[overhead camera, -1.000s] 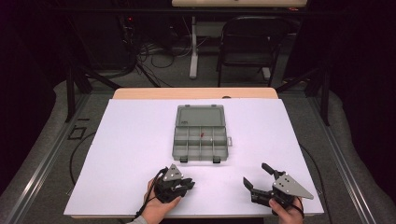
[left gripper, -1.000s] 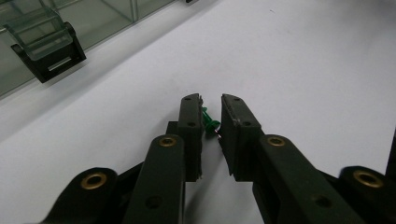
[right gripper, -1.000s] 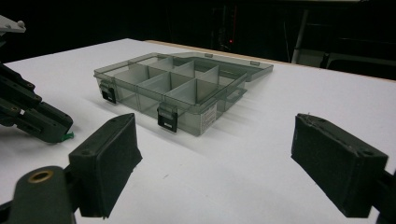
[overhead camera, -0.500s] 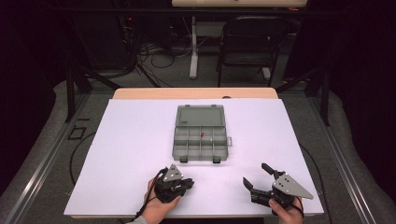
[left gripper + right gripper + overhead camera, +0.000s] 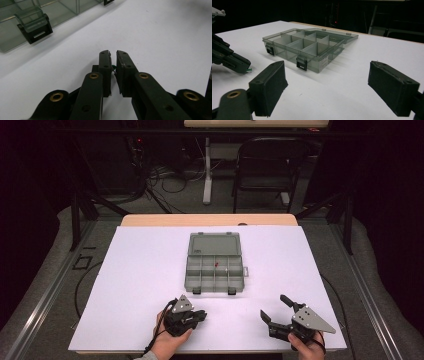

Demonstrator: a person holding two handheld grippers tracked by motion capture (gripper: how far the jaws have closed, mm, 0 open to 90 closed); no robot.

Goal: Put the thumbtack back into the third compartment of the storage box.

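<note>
Green tiny pin (image 5: 113, 66) sits pinched in the left claw (image 5: 113, 53), ready for the open box (image 5: 214, 263). Right claw (image 5: 327, 82) is spread wide, waiting on the desk (image 5: 140, 270).

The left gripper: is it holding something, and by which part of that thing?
The left gripper is nearly shut on a small green thing, pinched between its pads; which part is gripped cannot be told. The right gripper is open and holds nothing.

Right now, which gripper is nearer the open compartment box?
Left. The left gripper sits just short of the box, below its left front latch; the right gripper is farther off toward the front right.
</note>
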